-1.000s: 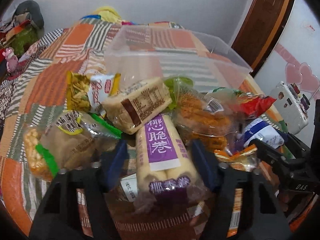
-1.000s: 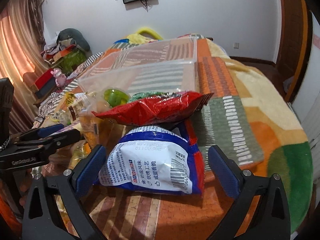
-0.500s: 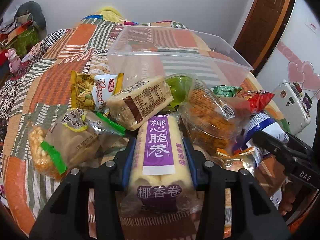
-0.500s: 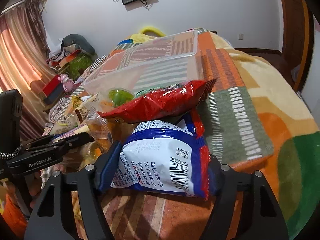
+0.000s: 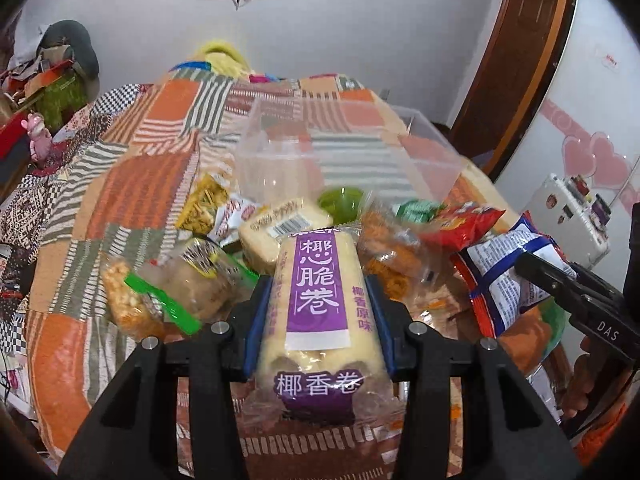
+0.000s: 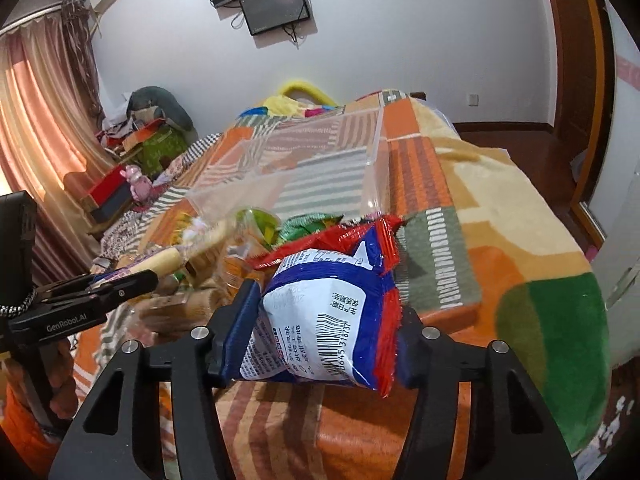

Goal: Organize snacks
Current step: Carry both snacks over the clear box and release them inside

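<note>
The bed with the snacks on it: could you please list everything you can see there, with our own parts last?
Clear plastic bin: one, transparent, on the blanket behind the snack pile.
Purple-label roll pack: one, cream and purple, between the left gripper's pads.
Blue-and-white bag: one, red edges, between the right gripper's pads.
Red bag: one, right of the pile.
Green cup: one, in front of the bin.
Orange-snack clear bag: one, beside the roll pack.
Patchwork blanket: one, orange, green and cream, covering the bed.
Left gripper: black, blue pads, clamped on the roll pack.
Right gripper: black, jaws closing on the bag.
</note>
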`<state>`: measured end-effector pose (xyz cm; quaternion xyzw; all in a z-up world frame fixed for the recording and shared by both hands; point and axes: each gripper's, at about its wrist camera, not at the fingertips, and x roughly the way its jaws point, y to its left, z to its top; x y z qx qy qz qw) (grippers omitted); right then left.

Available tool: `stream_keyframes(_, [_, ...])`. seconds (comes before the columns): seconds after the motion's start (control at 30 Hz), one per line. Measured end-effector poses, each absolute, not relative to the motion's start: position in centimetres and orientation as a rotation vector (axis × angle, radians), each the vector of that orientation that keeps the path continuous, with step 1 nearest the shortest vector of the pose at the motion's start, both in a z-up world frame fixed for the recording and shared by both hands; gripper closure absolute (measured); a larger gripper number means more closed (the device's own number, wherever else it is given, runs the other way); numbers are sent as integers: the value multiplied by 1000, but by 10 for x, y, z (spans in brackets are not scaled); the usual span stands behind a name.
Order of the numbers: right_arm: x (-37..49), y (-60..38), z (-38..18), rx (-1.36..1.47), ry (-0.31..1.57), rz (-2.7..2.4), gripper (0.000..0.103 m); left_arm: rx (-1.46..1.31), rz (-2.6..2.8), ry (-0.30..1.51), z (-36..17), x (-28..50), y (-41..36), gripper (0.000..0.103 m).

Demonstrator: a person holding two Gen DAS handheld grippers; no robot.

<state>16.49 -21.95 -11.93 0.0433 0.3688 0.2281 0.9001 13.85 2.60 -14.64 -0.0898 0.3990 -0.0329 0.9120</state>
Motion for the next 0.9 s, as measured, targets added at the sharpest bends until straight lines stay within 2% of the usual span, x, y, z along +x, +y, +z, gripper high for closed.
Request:
stream_keyframes(0.5, [187, -203, -75, 77, 594, 497, 51, -178, -68, 667, -88, 163, 31, 58])
stream_keyframes(0.9, [239, -176, -72, 55, 549, 465, 51, -156, -17, 655, -85, 233, 38, 58])
